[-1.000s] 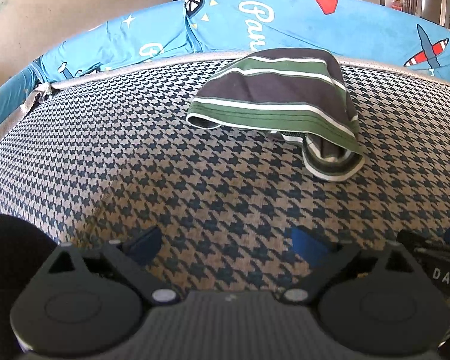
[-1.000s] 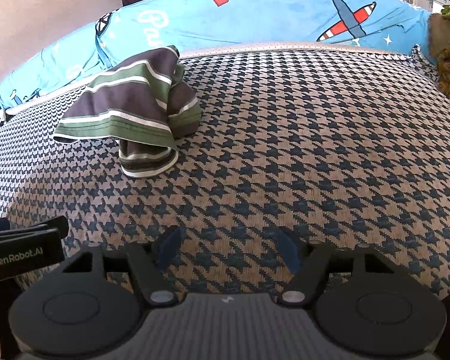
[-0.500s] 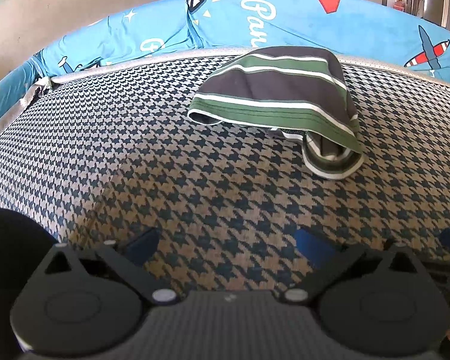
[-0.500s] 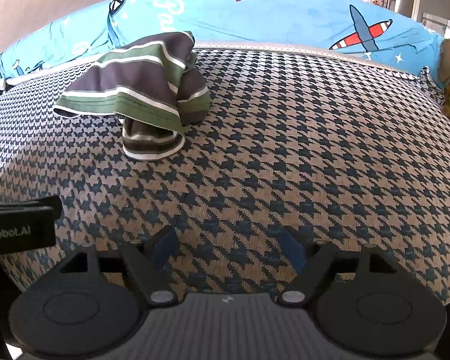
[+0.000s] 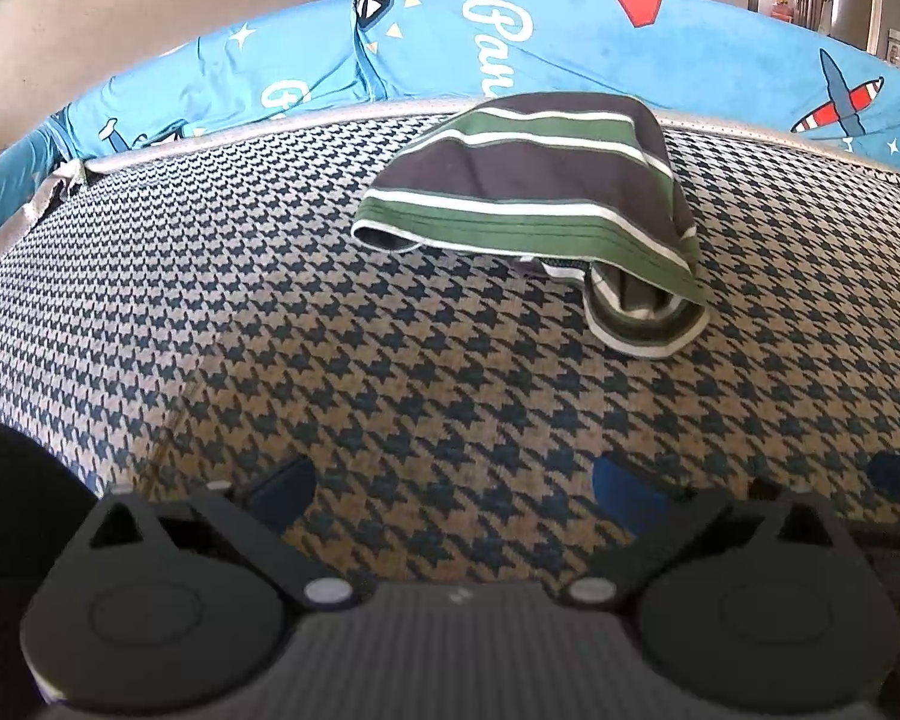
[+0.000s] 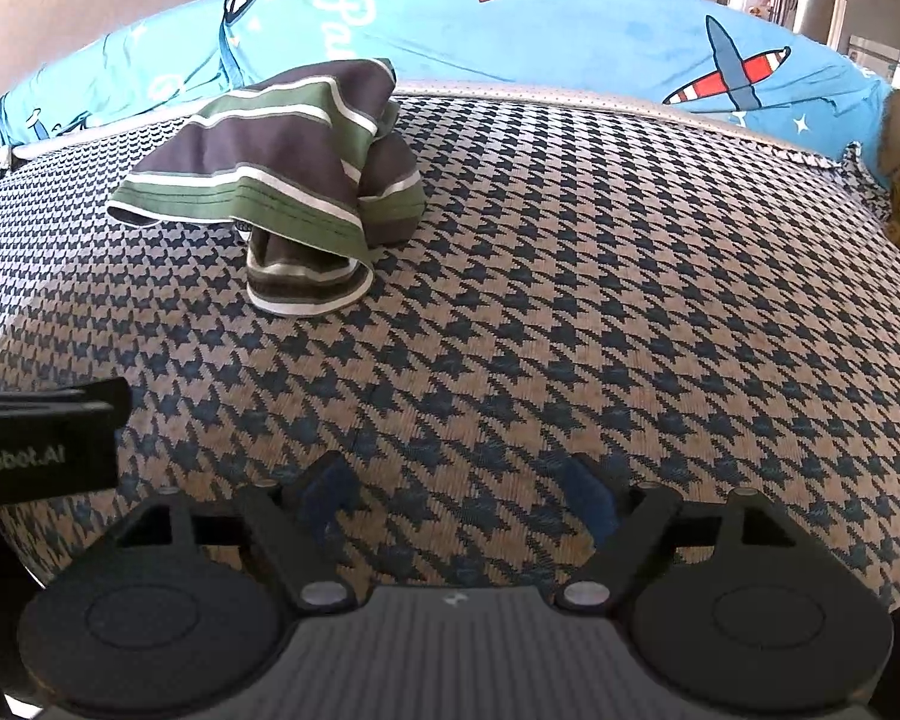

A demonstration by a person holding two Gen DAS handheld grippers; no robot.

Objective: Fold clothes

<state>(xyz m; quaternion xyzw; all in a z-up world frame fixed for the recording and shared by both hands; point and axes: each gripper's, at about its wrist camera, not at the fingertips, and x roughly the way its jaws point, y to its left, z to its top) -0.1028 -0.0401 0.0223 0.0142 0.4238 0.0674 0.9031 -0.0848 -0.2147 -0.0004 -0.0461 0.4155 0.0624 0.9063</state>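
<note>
Well ahead of both empty tongs, left (image 5: 453,495) spread, right (image 6: 459,495) opening, lies the striped garment (image 5: 540,204).

Black left gripper (image 5: 453,495), round housings, silver screws, blue fingers (image 5: 282,489), lettering on its side partly cut off

**Striped garment, folded, lying on the houndstooth surface**

The striped garment (image 5: 534,192) shows in the upper right of centre in the left wrist view and in the upper left of the right wrist view (image 6: 270,168). It is dark grey with green bands edged in thin white lines. It lies folded into a loose, bunched bundle, the top layer draped over the rest. One rolled, striped end pokes out below the lower edge, resting on the patterned cover.
</note>
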